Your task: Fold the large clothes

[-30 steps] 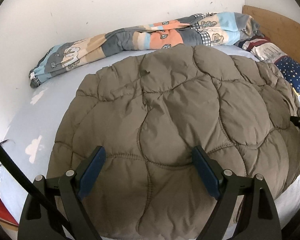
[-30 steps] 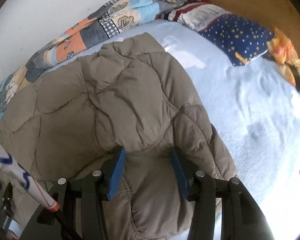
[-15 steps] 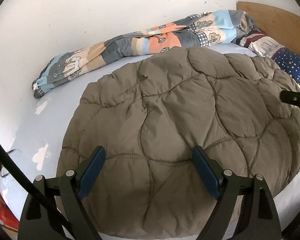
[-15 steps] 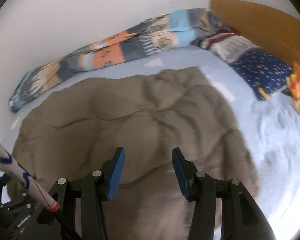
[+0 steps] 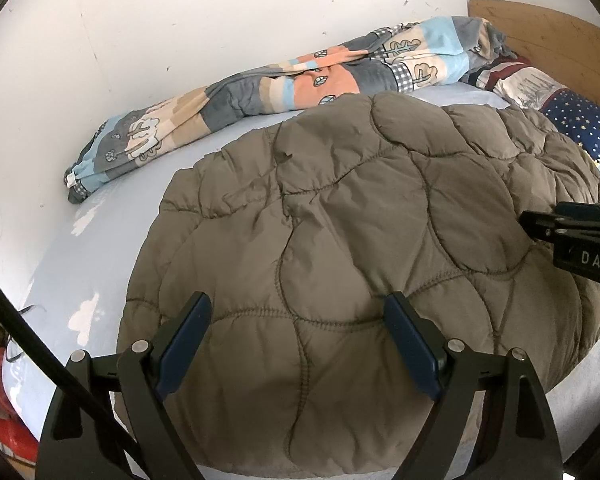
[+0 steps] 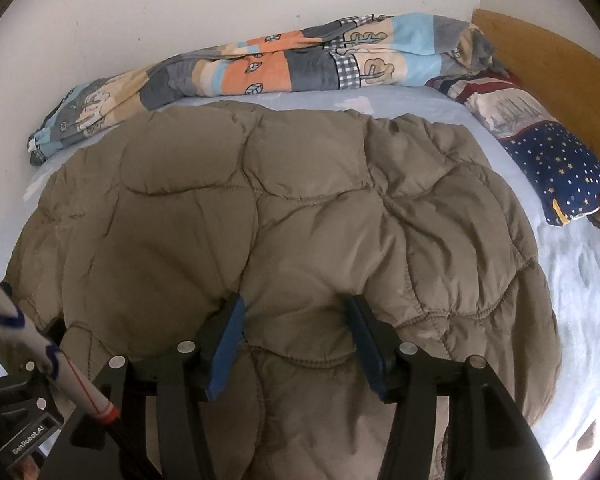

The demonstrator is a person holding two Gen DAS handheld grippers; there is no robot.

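- Lying spread over the pale blue bed sheet [image 5: 52, 264], the brown quilted coat [image 5: 340, 216] fills the middle of both views.
- My left claw [image 5: 298, 336] hangs above its near edge, blue pads spread wide, pinching nothing.
- My right claw [image 6: 296, 336] has just been opening; a puffed fold sits between its pads, whether gripped I cannot tell.
- Beyond the coat, a patchwork blanket [image 6: 260, 68] lies against the wall, with a starry pillow [image 6: 560, 172] to the right.

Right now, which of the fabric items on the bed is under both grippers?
The brown quilted coat, spread flat across the middle of the bed. The patchwork blanket is bunched along the wall, and the star-print pillow lies by the headboard.
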